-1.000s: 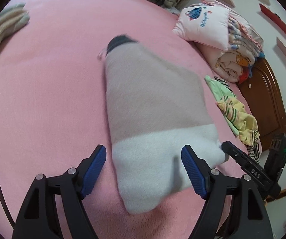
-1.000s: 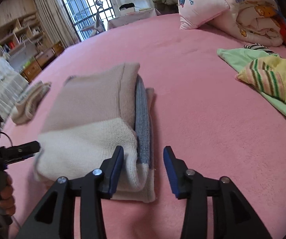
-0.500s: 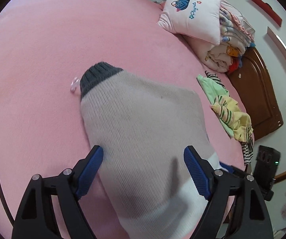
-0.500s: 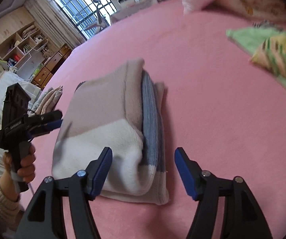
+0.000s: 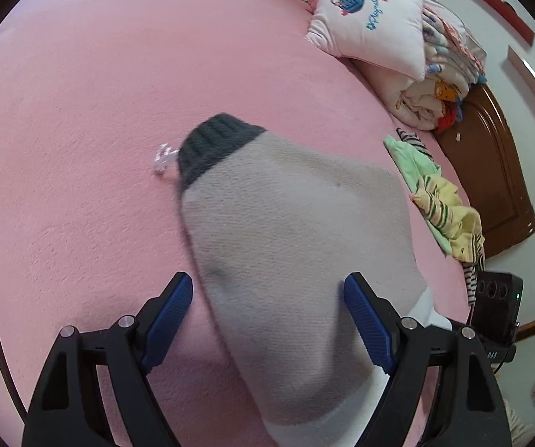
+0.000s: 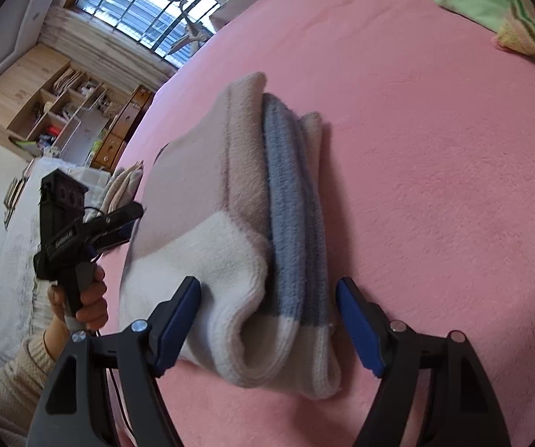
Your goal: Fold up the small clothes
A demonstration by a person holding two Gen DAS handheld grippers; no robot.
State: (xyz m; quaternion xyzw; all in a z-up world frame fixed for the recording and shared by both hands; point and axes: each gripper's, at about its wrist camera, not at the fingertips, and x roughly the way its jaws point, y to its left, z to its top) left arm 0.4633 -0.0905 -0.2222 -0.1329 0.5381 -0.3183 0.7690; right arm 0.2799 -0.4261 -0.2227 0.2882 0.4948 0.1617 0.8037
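Left tool (image 5: 267,298): released, jaws spread wide on either side of the folded sweater (image 5: 289,246), which fills the frame from centre down to 6 o'clock. Dark ribbed cuff (image 5: 215,141) shows at the sweater's far end, about 11 o'clock from centre. A small clear plastic piece (image 5: 163,158) lies just beside the cuff; cannot tell what it is.

Right tool (image 6: 267,320): also released, jaws straddling the near end of the same sweater (image 6: 237,231), not clamping it. From this side the stacked layers show: beige and white on top, a blue band (image 6: 293,223) beneath.

Progress, as a judgement: this garment appears folded into a compact bundle lying flat on the bed (image 5: 81,93). What remains is probably the unfolded green and yellow striped clothes (image 5: 438,201) at 3 o'clock in the left view, well apart from the sweater.

Surface: pink plush bedspread, soft, likely to give under pressure. Room: pillow (image 5: 371,22) and stacked bedding at 1 o'clock, brown wooden headboard (image 5: 490,186) at 3 o'clock; in the right view, barred window (image 6: 148,3) at 11 o'clock, open wooden shelves (image 6: 59,108) at 10 o'clock.
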